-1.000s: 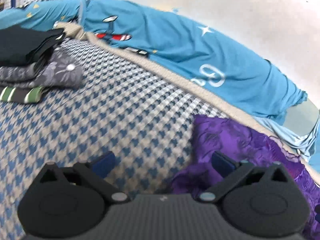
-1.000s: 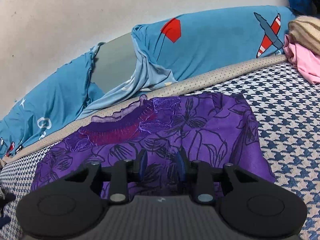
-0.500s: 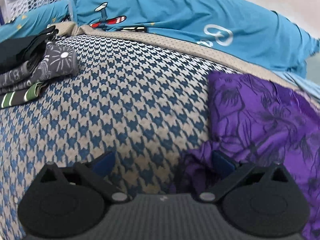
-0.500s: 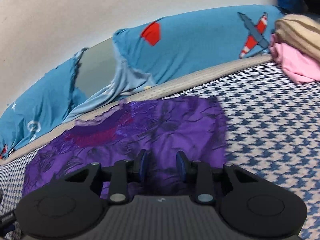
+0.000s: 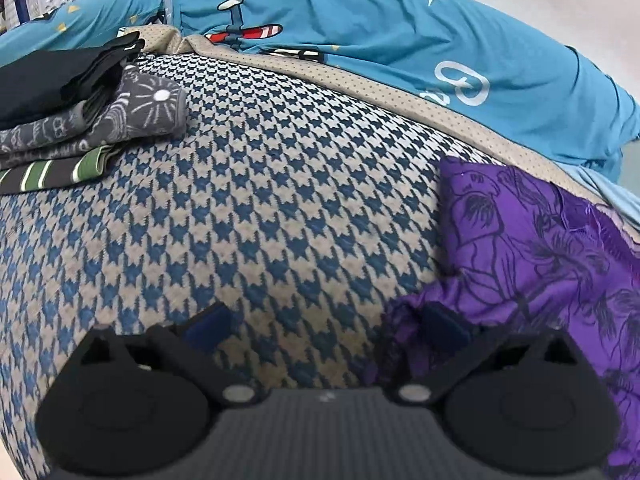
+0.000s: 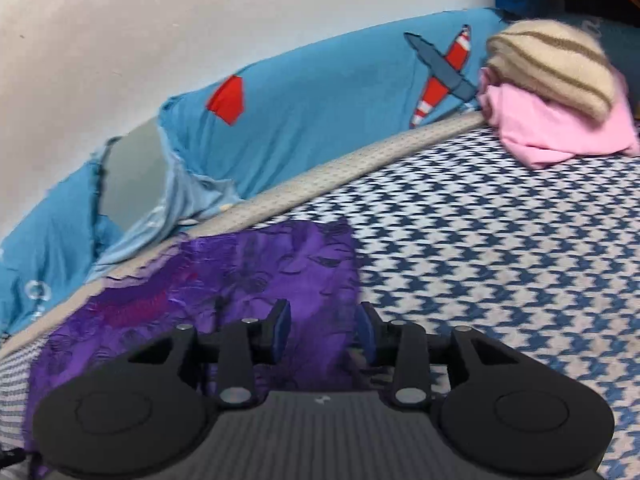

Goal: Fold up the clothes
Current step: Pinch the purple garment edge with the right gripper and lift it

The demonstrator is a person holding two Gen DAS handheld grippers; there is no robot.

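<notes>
Purple garment [image 6: 240,280] lies flat near the far edge of the houndstooth cover [image 5: 280,200], right edge folded straight. Right gripper [image 6: 322,328] over that edge, jaws opening — cloth lies between them, pads not pressing; likely letting go after a fold. Left gripper [image 5: 326,322] spread wide at the garment's near left corner, gripping nothing. Folded stack [image 5: 80,100] left; pink pile [image 6: 560,128] right; blue pillows [image 5: 400,40] against a pale wall.

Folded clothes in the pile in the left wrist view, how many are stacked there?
3. A folded black garment lies on top, a grey patterned folded garment under it, and a green-and-white striped folded garment at the bottom. More may be hidden past the picture's left edge.
</notes>
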